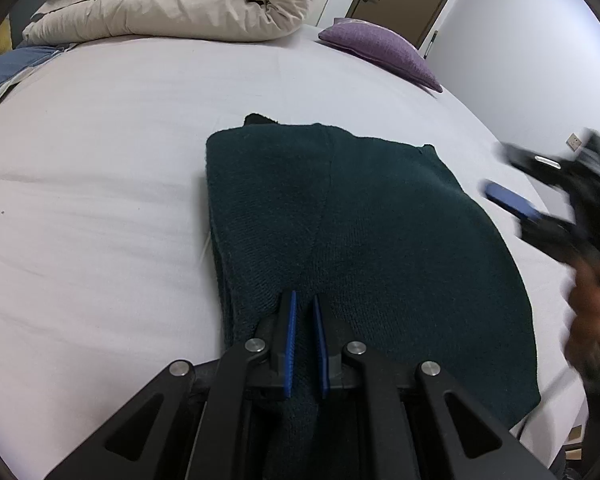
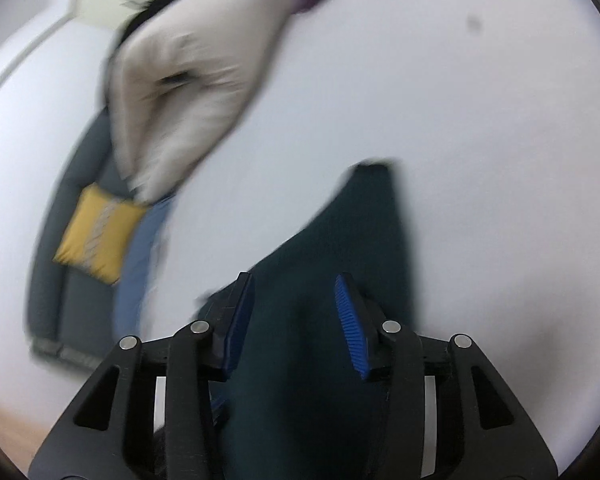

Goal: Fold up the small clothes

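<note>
A dark green knitted garment point(image 1: 352, 232) lies folded on the white bed sheet point(image 1: 100, 184). My left gripper point(image 1: 304, 300) is shut on the garment's near edge, with a fold of knit between its blue pads. My right gripper point(image 2: 296, 284) is open above the garment point(image 2: 340, 248), nothing between its fingers. It also shows in the left wrist view point(image 1: 540, 188), blurred, to the right of the garment and held by a hand.
A beige duvet point(image 1: 180, 4) is piled at the far side of the bed. A purple cushion point(image 1: 380, 48) lies at the far right. A yellow cushion point(image 2: 96, 232) sits on a grey sofa point(image 2: 72, 288) beyond the bed.
</note>
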The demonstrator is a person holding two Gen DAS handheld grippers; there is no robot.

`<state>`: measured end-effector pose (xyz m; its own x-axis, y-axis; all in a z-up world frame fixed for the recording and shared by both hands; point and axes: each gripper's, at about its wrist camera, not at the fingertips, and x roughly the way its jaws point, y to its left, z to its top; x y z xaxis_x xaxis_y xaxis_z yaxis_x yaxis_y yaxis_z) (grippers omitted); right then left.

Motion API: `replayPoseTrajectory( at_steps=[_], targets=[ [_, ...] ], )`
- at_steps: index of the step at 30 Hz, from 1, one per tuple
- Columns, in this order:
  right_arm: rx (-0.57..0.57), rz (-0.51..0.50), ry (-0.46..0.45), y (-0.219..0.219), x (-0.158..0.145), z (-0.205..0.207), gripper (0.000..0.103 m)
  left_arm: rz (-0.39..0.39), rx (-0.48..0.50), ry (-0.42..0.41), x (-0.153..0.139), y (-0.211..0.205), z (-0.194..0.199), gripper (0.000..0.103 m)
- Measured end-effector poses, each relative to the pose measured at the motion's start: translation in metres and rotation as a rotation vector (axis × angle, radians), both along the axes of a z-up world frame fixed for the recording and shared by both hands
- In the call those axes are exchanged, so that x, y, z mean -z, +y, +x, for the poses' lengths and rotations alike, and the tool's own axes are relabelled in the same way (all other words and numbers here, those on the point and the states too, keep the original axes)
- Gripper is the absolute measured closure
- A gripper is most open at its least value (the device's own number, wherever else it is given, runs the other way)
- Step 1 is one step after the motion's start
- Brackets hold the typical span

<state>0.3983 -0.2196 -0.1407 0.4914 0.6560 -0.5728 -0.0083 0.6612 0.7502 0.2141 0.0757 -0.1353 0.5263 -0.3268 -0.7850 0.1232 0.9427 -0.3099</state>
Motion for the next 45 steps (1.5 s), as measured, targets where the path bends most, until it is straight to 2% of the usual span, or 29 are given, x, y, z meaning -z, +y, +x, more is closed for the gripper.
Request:
replayPoseTrajectory(
  at_steps=[2, 4, 7, 8, 9, 11, 12, 16, 25, 29, 31, 32, 34, 35, 38, 42, 45],
  targets=[
    [-0.11, 0.031, -0.062, 0.013, -0.019, -0.038, 0.056, 0.007, -0.005, -0.002, 0.0, -0.002, -0.001, 0.091],
    [-0.224, 0.054, -0.082, 0.032, -0.025, -0.072, 0.052, 0.019, -0.008, -0.007, 0.0, -0.004, -0.001, 0.091],
    [-0.336, 0.081, -0.023, 0.047, -0.002, -0.111, 0.043, 0.033, -0.006, -0.007, 0.0, -0.006, -0.002, 0.091],
    [-0.356, 0.029, 0.018, 0.053, 0.013, -0.123, 0.043, 0.039, -0.005, -0.007, 0.0, -0.008, -0.003, 0.091],
    [-0.351, 0.001, 0.026, 0.053, 0.023, -0.131, 0.043, 0.046, -0.003, -0.009, 0.0, -0.009, -0.003, 0.091],
    [-0.314, 0.037, -0.044, 0.042, 0.028, -0.149, 0.043, 0.057, -0.002, -0.011, -0.001, -0.011, -0.004, 0.091],
    [-0.301, 0.041, -0.046, 0.038, 0.028, -0.154, 0.044, 0.058, -0.004, -0.011, -0.001, -0.011, -0.004, 0.091],
    [-0.256, 0.083, 0.003, 0.011, 0.034, -0.173, 0.044, 0.065, -0.004, -0.015, -0.001, -0.011, -0.003, 0.091],
    [-0.168, 0.056, 0.012, -0.027, 0.019, -0.216, 0.044, 0.071, -0.004, -0.023, -0.002, -0.012, -0.003, 0.091],
    [-0.083, 0.015, -0.004, -0.05, 0.008, -0.215, 0.04, -0.023, -0.022, -0.009, -0.015, 0.004, -0.01, 0.09],
    [-0.036, 0.012, -0.001, -0.064, 0.004, -0.21, 0.036, -0.081, -0.058, -0.01, -0.027, 0.022, -0.019, 0.083],
    [-0.023, 0.008, -0.006, -0.067, 0.002, -0.206, 0.034, -0.092, -0.084, -0.02, -0.033, 0.032, -0.023, 0.064],
    [-0.01, -0.006, -0.03, -0.071, -0.004, -0.198, 0.031, -0.092, -0.149, -0.038, -0.04, 0.053, -0.024, 0.037],
    [-0.004, -0.018, -0.041, -0.073, -0.006, -0.19, 0.027, -0.1, -0.163, -0.034, -0.039, 0.061, -0.02, 0.036],
    [-0.005, 0.004, -0.028, -0.076, -0.002, -0.167, 0.027, -0.16, -0.168, 0.042, -0.025, 0.077, 0.0, 0.036],
    [-0.023, 0.034, 0.024, -0.074, 0.012, -0.14, 0.027, -0.249, -0.076, 0.169, 0.001, 0.064, 0.029, 0.036],
    [-0.029, 0.038, 0.085, -0.064, 0.031, -0.125, 0.027, -0.256, -0.064, 0.192, 0.009, 0.057, 0.036, 0.036]
  ],
)
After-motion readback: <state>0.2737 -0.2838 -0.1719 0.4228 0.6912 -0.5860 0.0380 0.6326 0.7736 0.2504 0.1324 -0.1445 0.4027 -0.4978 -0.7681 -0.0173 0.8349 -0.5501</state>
